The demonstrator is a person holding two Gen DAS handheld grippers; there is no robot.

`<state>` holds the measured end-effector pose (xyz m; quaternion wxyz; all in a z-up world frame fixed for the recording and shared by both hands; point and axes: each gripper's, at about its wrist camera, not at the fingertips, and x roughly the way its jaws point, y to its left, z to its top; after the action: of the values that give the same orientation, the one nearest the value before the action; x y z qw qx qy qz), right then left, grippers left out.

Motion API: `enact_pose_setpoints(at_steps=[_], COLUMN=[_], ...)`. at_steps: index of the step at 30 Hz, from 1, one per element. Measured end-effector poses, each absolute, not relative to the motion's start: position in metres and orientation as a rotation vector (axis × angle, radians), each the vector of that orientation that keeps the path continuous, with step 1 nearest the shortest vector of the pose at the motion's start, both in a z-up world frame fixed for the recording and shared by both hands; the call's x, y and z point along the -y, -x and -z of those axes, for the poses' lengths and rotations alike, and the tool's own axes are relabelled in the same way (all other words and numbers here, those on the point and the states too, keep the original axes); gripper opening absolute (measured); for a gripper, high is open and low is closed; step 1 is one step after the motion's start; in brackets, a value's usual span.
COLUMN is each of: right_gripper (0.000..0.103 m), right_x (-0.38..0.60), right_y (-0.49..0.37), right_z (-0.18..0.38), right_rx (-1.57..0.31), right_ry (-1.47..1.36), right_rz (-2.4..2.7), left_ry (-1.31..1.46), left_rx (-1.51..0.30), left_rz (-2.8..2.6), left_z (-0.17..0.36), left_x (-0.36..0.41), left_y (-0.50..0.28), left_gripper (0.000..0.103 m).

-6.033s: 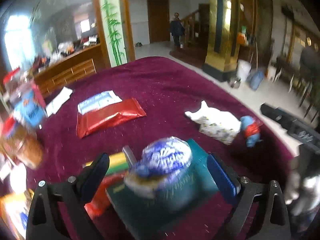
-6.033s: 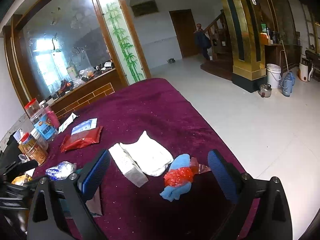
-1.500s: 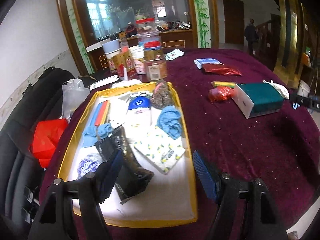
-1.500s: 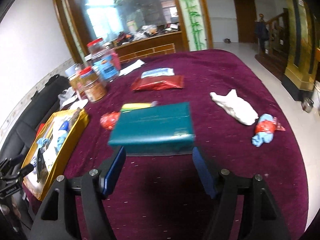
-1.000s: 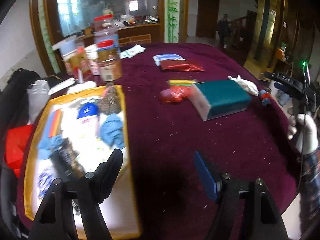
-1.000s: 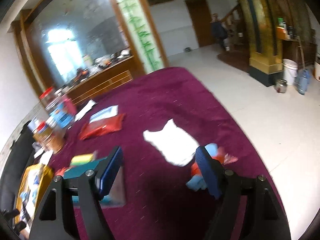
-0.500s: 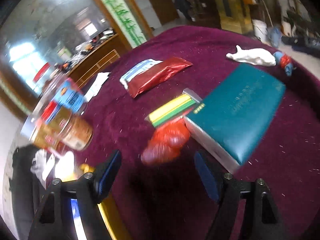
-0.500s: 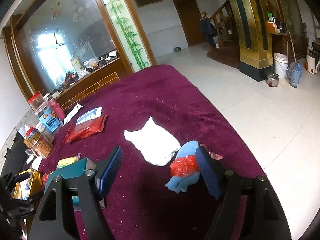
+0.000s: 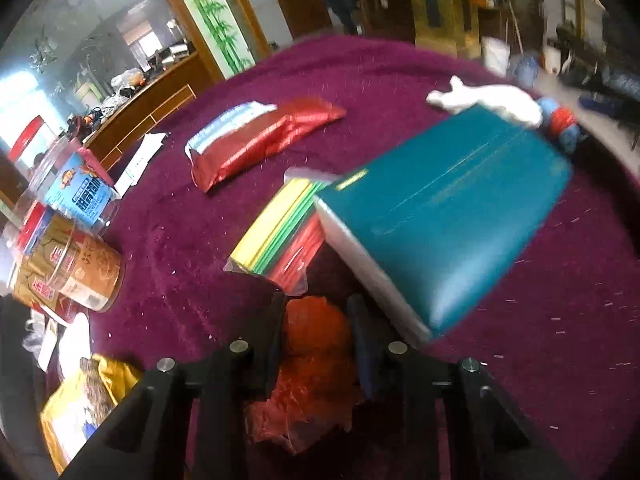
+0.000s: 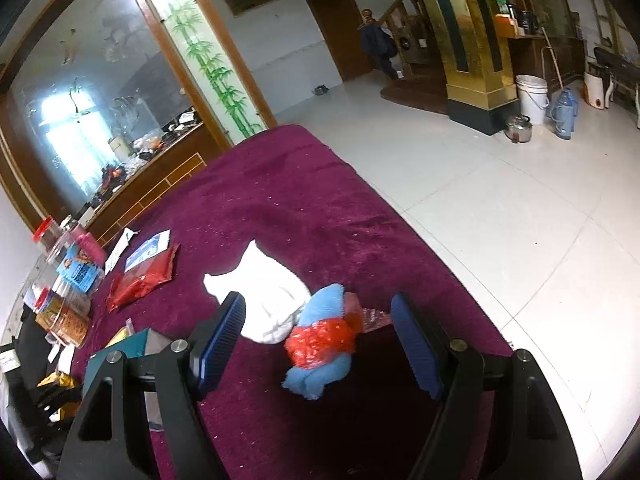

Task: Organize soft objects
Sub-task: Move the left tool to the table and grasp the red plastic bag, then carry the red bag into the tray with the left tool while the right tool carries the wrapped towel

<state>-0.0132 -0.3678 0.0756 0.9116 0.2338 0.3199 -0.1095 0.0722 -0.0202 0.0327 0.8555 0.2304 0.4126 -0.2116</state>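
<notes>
In the left wrist view my left gripper (image 9: 316, 332) is shut on a crumpled red plastic bag (image 9: 312, 364) that bulges between the two fingers, low over the maroon tablecloth (image 9: 192, 248). In the right wrist view my right gripper (image 10: 320, 344) is open, its blue pads either side of a blue cloth wrapped in red plastic (image 10: 322, 340) lying on the cloth-covered table. A white soft pack (image 10: 264, 296) lies just behind it, touching it. Both also show far right in the left wrist view: the white pack (image 9: 492, 100) and the blue cloth (image 9: 564, 124).
A teal box (image 9: 444, 216) lies right of my left gripper, over a pack of coloured sheets (image 9: 280, 232). A red foil pouch (image 9: 260, 140), jars (image 9: 68, 264) and the yellow tray's corner (image 9: 76, 404) sit to the left. The table edge (image 10: 420, 240) drops to the tiled floor on the right.
My left gripper moved down onto the red plastic bag and closed on it. My right gripper moved closer to the blue cloth, still open.
</notes>
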Motion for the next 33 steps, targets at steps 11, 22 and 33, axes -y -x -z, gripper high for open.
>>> enact_pose_setpoints(at_steps=[11, 22, 33], right_gripper=[0.074, 0.074, 0.036], right_x=[0.371, 0.399, 0.365], right_y=[0.014, 0.030, 0.003], right_z=[-0.066, -0.061, -0.055], right_rx=[-0.687, -0.639, -0.803], right_ry=[-0.501, -0.716, -0.542], right_rz=[0.227, 0.146, 0.189], left_ry=[-0.303, -0.133, 0.093], left_rx=[-0.769, -0.688, -0.674], left_rz=[0.497, 0.515, 0.327], left_z=[-0.092, -0.124, -0.119], left_x=[-0.031, -0.073, -0.190], left_y=[0.006, 0.058, 0.103], left_gripper=[0.031, 0.031, 0.031])
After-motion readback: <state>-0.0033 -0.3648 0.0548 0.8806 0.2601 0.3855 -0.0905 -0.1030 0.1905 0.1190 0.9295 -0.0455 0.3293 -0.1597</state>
